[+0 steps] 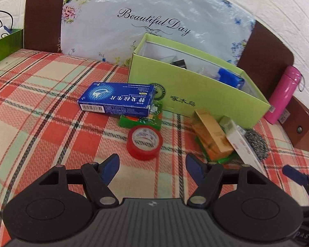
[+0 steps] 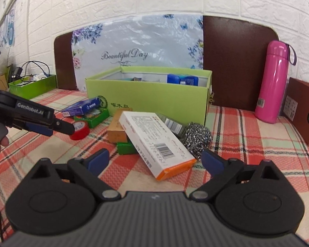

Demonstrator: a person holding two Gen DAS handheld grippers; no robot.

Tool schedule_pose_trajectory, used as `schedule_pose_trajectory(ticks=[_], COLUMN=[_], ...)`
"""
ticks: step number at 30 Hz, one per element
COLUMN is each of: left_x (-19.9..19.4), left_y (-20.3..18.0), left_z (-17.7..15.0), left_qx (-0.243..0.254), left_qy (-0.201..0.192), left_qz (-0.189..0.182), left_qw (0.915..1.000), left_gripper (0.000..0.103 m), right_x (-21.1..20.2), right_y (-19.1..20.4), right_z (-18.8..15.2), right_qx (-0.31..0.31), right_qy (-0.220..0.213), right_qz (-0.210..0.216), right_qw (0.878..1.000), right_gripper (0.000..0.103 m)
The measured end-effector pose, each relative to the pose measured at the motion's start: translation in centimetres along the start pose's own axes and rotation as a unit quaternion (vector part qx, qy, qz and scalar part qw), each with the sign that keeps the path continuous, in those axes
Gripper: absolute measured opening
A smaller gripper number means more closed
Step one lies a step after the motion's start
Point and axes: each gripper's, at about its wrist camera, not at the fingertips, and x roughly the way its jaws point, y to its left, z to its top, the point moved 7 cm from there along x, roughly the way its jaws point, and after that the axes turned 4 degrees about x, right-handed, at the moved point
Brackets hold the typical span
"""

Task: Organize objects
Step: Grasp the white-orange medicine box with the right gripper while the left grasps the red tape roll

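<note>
Both claws hang low over the checked cloth (image 1: pixel 41 103), and both are wide open with nothing in them. My guess is they are open like this so each can go around a thing and lift it into the green box (image 1: pixel 195 94), which already has some things inside.

The left claw (image 1: pixel 152 165) points at the red tape roll (image 1: pixel 144 142). The roll lies just ahead of it, between the two tips, with its hole facing up and a little toward the claw.

The right claw (image 2: pixel 155 161) points at the white box (image 2: pixel 154 142). This box is just ahead, near the tips. It leans up on other small boxes, so it is tilted. Its long side runs from far-left to near-right, and its orange end is nearest the claw.

The green box is farther ahead of both claws.
</note>
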Motion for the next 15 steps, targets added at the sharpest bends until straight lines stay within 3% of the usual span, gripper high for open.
schedule_pose_trajectory(ticks=[5, 7, 8, 9, 10, 11, 15], left_x=[2.9, 3.5, 3.6, 3.8, 3.8, 3.7, 2.8], left_y=[0.2, 0.3, 0.4, 0.4, 0.5, 0.5, 0.3], left_z=[0.8, 1.2, 1.4, 1.5, 1.6, 1.5, 0.7], left_qx=[0.01, 0.015, 0.017, 0.019, 0.024, 0.031, 0.037], left_qy=[0.011, 0.007, 0.005, 0.007, 0.009, 0.011, 0.014], left_qz=[0.017, 0.02, 0.017, 0.013, 0.01, 0.007, -0.007], left_qw=[0.9997, 0.9997, 0.9997, 0.9997, 0.9996, 0.9994, 0.9992], left_gripper=[0.074, 0.074, 0.071, 0.066, 0.05, 0.05, 0.05], right_x=[2.2, 2.6, 2.7, 2.5, 2.2, 1.8, 1.0], right_y=[-0.6, -0.8, -0.7, -0.6, -0.2, 0.3, 2.1], right_z=[-0.5, -0.5, -0.5, -0.4, -0.3, -0.2, -0.3], right_qx=[-0.006, -0.004, -0.001, -0.003, -0.014, -0.023, -0.039], right_qy=[0.024, 0.028, 0.029, 0.024, 0.018, 0.017, 0.02], right_qz=[-0.023, -0.027, -0.021, -0.021, -0.018, -0.013, 0.018], right_qw=[0.999, 0.999, 0.999, 0.999, 1.0, 1.0, 0.999], right_gripper=[0.074, 0.052, 0.05, 0.04, 0.022, 0.014, 0.011])
